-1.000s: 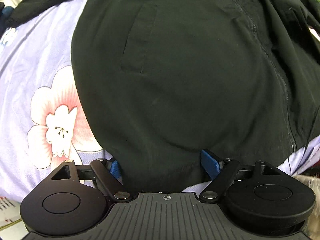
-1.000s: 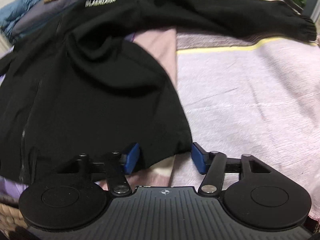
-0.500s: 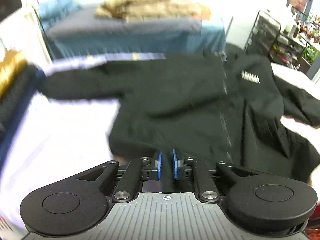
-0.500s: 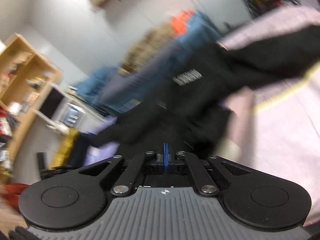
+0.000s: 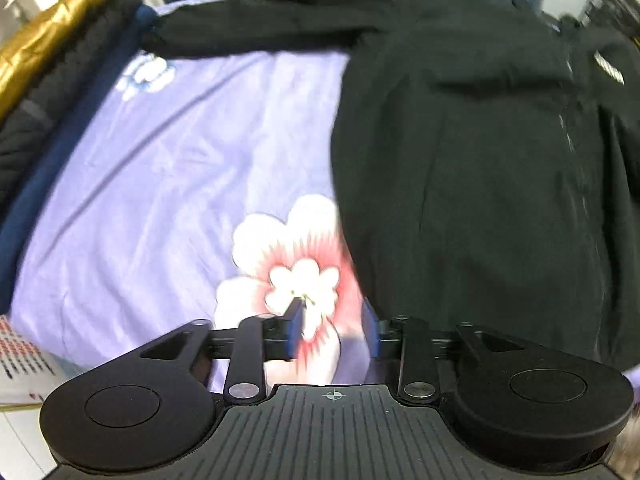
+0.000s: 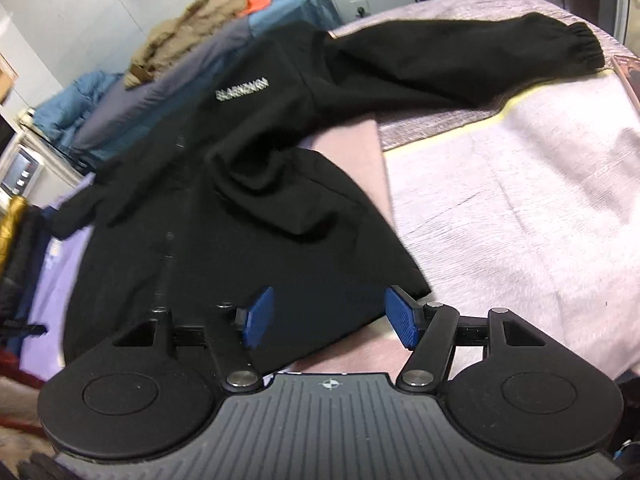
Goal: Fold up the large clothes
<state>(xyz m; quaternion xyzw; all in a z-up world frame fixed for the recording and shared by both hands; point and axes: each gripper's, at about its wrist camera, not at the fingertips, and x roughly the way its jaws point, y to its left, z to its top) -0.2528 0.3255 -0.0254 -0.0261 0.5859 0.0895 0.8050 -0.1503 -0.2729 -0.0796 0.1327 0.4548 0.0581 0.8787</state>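
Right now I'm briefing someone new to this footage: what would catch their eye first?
The black jacket spread flat across the bed, its zip closed and one sleeve stretched to the far right. Next, the pink-and-white flower printed on the lilac sheet beside the jacket's hem, under the open left gripper.

The black jacket [image 5: 480, 180] runs off the right edge in the left wrist view, its chest lettering [image 5: 610, 68] cut short and smeared; in the right wrist view that lettering [image 6: 242, 89] is too blurred to read; the jacket's hem is hidden behind the right gripper [image 6: 328, 316].
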